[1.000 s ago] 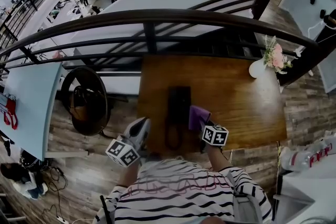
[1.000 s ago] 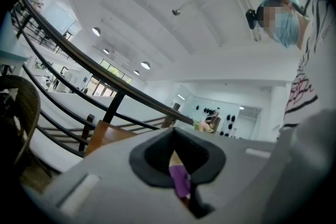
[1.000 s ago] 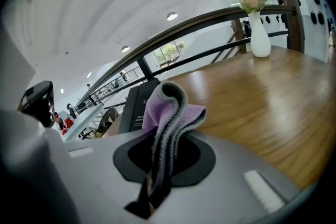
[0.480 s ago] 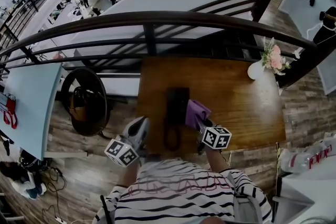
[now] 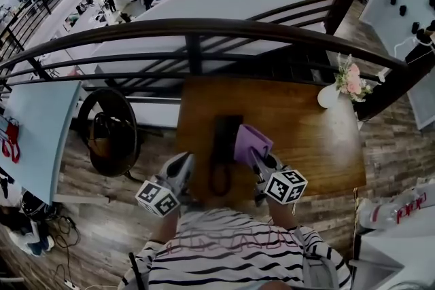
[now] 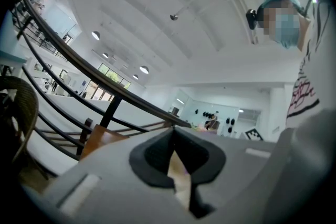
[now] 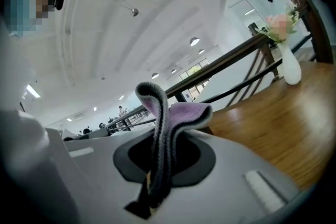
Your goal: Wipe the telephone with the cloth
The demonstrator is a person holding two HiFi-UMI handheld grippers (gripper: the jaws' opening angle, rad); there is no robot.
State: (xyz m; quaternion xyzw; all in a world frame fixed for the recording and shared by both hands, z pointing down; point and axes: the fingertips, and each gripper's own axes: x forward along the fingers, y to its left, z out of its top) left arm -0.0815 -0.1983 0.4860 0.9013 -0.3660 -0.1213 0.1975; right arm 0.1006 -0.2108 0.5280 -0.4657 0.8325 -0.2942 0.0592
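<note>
Right gripper (image 5: 257,154) tipped back vs 1 s earlier. Its marker cube sat lower in frame, and the cloth (image 5: 251,141) came up w/ it, showing bigger at the right edge of the telephone (image 5: 228,132). Left gripper (image 5: 183,163) hadn't shifted, and neither had the phone.

The phone lay flat at mid-frame on the table (image 5: 306,112), its cord looped toward the bottom edge. We couldn't tell if the cloth touched the phone or hung just above it.

The right jaws were clamped on a fold of the purple cloth, w/ a free flap sticking out past the tips. We judged that grip leaves loose fabric to drag over the handset. The left jaws were pressed together w/ nothing btwn them, parked just lower left of the phone. Prob kept there to steady it if it slides. We read the wipe as barely begun, w/ the next pass needing the flap brought down onto the top face.
</note>
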